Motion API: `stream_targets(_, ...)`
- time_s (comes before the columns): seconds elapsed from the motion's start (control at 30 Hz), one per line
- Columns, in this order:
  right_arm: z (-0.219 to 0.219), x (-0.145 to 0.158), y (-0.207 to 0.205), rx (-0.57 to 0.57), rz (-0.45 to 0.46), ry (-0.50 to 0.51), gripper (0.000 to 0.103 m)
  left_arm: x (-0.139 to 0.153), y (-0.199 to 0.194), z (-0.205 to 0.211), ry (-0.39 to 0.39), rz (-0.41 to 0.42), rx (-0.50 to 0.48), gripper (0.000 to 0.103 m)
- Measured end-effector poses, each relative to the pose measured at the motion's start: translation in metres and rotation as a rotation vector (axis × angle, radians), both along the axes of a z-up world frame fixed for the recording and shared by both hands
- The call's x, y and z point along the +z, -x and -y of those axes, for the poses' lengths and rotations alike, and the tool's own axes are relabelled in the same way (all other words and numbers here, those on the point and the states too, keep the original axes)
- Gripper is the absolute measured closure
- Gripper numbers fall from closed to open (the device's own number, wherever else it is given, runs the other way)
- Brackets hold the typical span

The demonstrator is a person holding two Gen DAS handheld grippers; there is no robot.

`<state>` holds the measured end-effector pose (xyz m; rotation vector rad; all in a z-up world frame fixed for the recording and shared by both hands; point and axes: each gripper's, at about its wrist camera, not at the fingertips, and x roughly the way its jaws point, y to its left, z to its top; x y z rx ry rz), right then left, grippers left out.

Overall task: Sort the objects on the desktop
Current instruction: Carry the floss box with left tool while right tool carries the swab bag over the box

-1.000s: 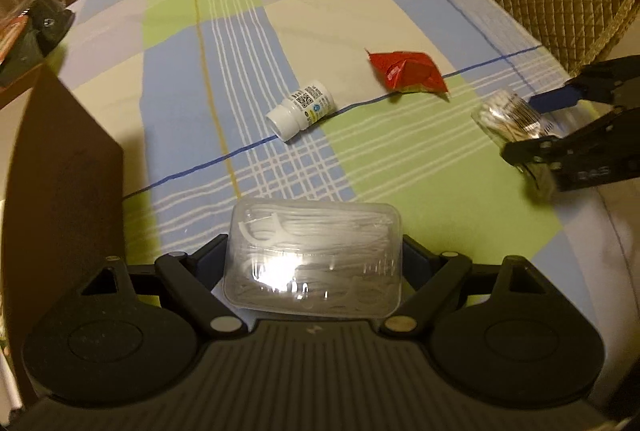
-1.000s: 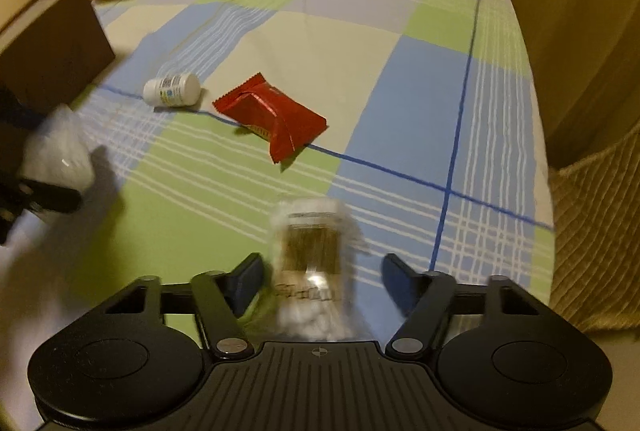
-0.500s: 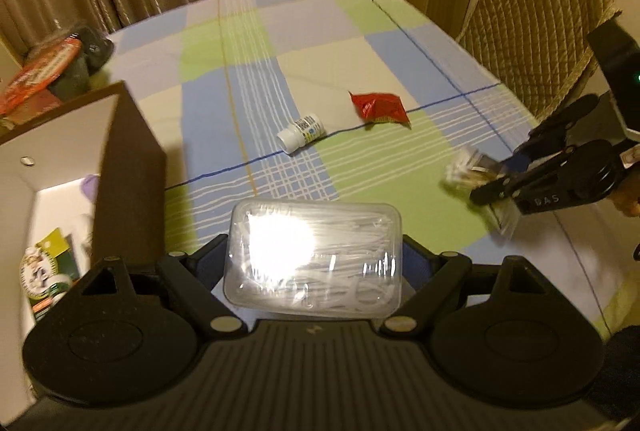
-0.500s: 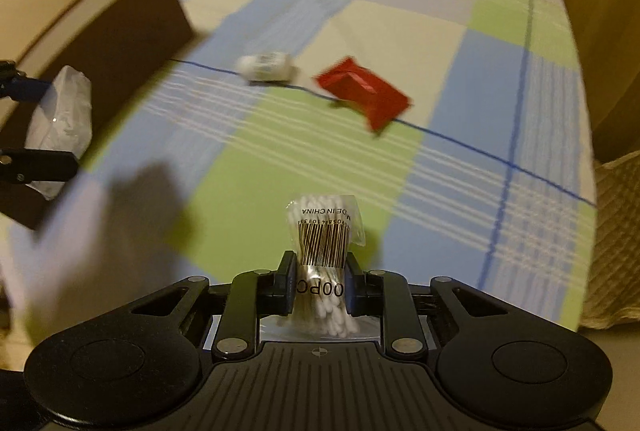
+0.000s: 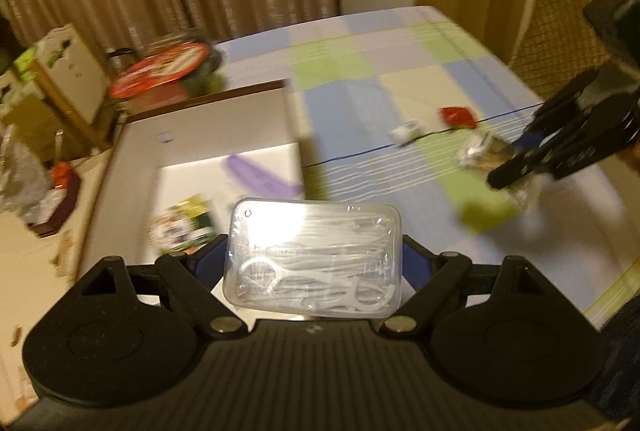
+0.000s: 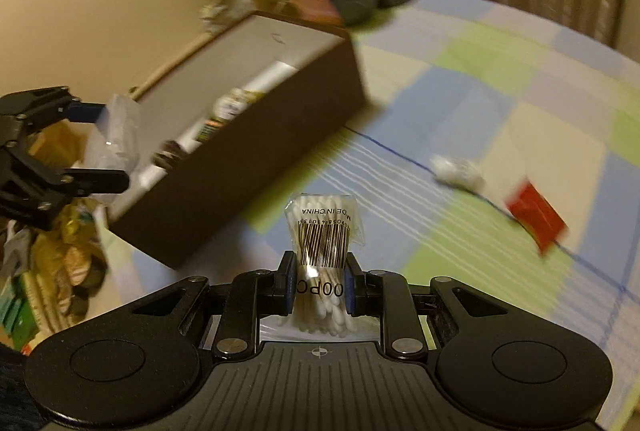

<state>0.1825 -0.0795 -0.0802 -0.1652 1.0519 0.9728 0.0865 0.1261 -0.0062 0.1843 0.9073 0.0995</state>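
Presently, left gripper point(image 5: 314, 259) clamps the floss-pick case point(image 5: 314, 257) above the open box point(image 5: 208, 119), right gripper point(image 6: 318, 283) pinches the cotton-swab bag point(image 6: 322, 231), both positioned for deposit.

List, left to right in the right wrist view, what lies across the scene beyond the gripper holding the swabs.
left gripper with the floss pick box → brown box → cotton swab pack → white bottle → red packet.
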Motion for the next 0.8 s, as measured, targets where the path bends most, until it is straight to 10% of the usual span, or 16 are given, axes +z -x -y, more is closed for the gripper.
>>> stream_targets(0.4, -0.124, 0.059, -0.014, 0.214, 0.125, -0.071, 0.081, -0.003, 0.022, -0.09, -0.036, -0.097, 0.061, 0.018)
stream_targets(0.8, -0.221, 0.032, -0.022, 0.421, 0.134, 0.056, 0.081, -0.033, 0.015, -0.122, 0.061, -0.193, 0.054, 0.018)
